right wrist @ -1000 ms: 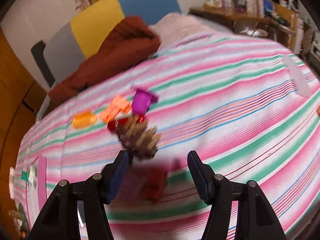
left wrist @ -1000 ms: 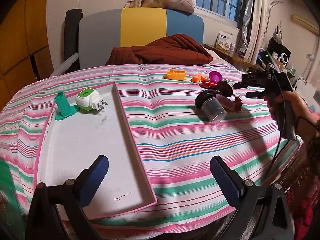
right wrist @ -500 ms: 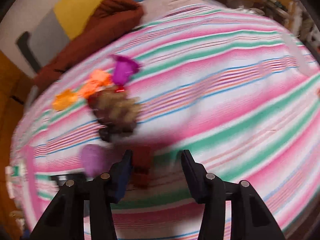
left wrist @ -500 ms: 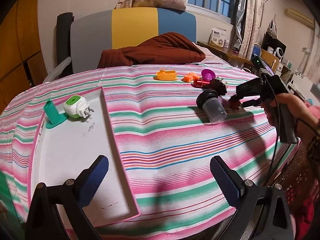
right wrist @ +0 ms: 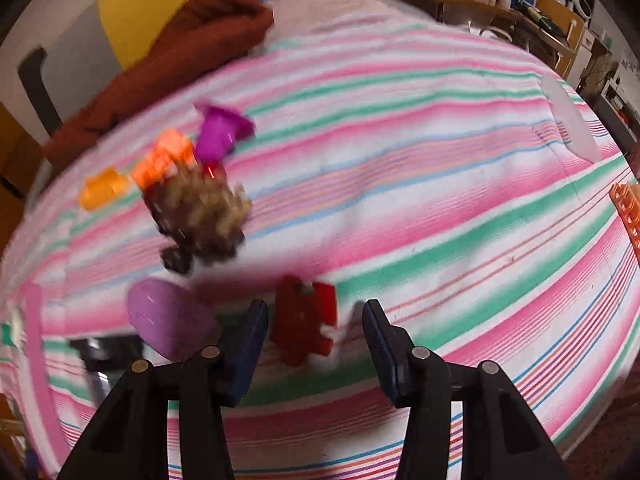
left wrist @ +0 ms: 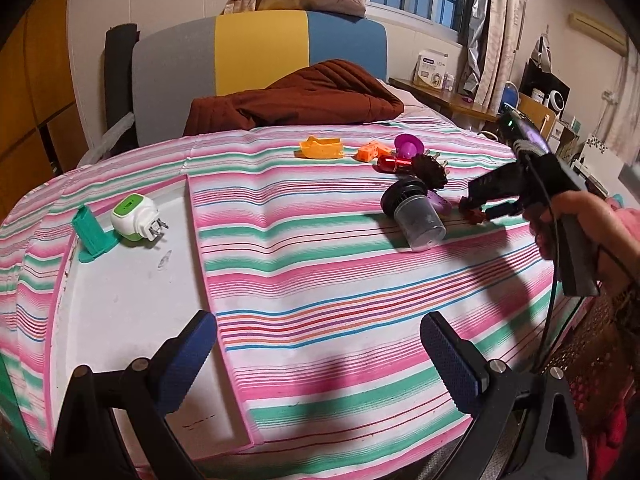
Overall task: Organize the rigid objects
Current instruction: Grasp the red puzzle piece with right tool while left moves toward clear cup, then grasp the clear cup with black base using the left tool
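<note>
A bedroom, with a bed (left wrist: pixel 340 264) under a pink, green and white striped cover. On it, near the right edge, lies a small red toy (right wrist: pixel 306 318), seemingly hard plastic: likely light, stiff and a little slick, best pinched across its blocky middle. It sits between the pads of the right tool (right wrist: pixel 316 334), which has just been narrowing; gaps show on both sides, so nothing is pinched yet. The left tool (left wrist: pixel 320 354) hangs spread and empty over the white tray (left wrist: pixel 132 308).
</note>
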### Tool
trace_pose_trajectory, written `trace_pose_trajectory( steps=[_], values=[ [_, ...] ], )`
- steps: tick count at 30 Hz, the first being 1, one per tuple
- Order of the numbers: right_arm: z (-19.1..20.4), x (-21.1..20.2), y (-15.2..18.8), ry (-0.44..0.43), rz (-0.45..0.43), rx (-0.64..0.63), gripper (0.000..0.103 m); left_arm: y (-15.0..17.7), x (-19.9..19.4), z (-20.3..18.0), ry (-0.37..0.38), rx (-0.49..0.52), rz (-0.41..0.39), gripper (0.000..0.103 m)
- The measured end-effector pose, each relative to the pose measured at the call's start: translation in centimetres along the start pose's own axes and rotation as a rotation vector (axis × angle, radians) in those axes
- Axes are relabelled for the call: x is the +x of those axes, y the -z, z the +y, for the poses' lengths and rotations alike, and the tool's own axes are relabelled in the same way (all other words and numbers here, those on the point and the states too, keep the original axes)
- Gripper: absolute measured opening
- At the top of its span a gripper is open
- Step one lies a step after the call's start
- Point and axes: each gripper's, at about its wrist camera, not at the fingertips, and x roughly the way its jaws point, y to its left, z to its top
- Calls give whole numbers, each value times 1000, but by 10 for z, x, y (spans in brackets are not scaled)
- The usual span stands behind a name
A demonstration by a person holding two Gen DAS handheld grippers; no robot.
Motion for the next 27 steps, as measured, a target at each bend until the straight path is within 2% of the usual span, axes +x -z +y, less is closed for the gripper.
trace_pose_trajectory(
  steps=[5,7,11,15,18,20,22,24,27],
  values=[
    [7,-2,4,60,-12,-82,42,-11,9,-4,32,-40,18,102],
    [8,-4,6,62,-21,-103,33,-18,15,-11,32,-36,19,102],
    [-2,-6,6,46,-24,-68,32,-36,34,-28,-5,-6,38,102],
    [-6,-5,4,41,-20,-44,32,-57,54,-47,27,-10,53,102],
    [-6,-6,5,47,-19,-52,32,-75,76,-62,60,-18,88,102],
    [-7,-6,6,43,-18,-50,32,-84,93,-70,78,-26,139,102],
    [-7,-6,5,37,-17,-44,32,-90,108,-75,89,-47,172,102],
    [-8,-7,5,36,-17,-43,32,-92,116,-78,66,-50,178,102],
    [-9,-7,6,35,-17,-45,32,-81,119,-81,45,-28,195,102]
  ],
)
